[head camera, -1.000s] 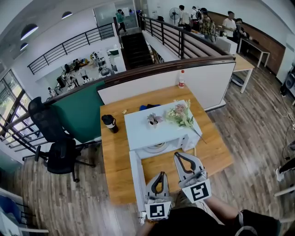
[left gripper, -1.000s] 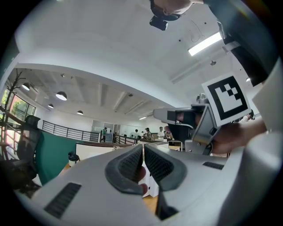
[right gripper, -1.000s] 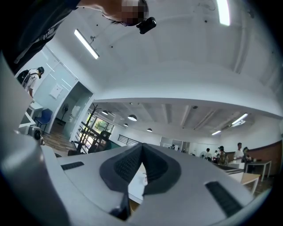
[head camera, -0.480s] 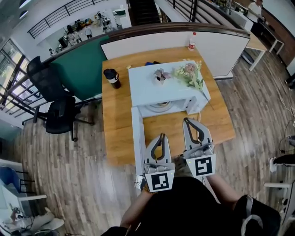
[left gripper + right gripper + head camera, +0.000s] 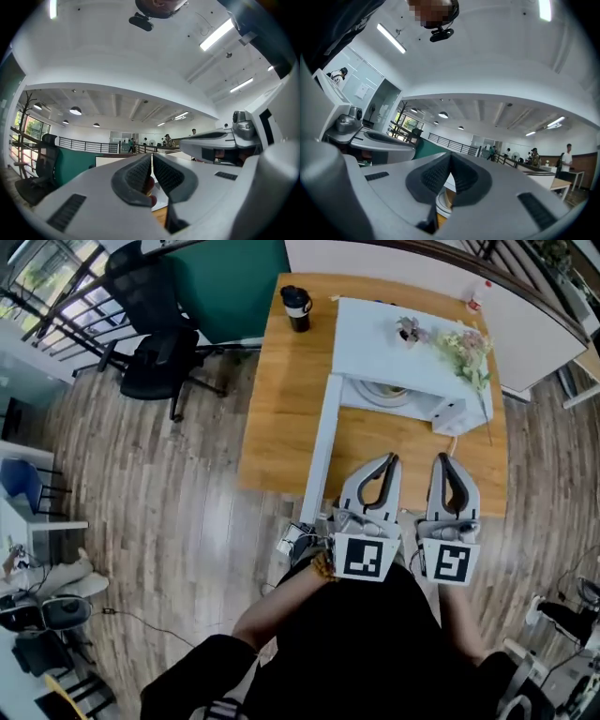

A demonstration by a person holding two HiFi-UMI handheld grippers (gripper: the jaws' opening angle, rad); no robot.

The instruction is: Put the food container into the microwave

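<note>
Head view shows the left tongs [image 5: 391, 459] and right tongs [image 5: 442, 459] both pressed together on nothing, over the near edge of the tabletop [image 5: 281, 399]. What looks like the food container [image 5: 388, 390] sits at 12 o'clock inside the microwave [image 5: 375, 334], whose door [image 5: 320, 451] hangs open at 10 o'clock. A hard shove on that door could topple the flowers [image 5: 466, 345] on top, and no writing is readable.

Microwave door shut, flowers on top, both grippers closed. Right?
No: the microwave door stands open, as the head view shows. The flowers do lie on top, and the left gripper and right gripper are closed.
</note>
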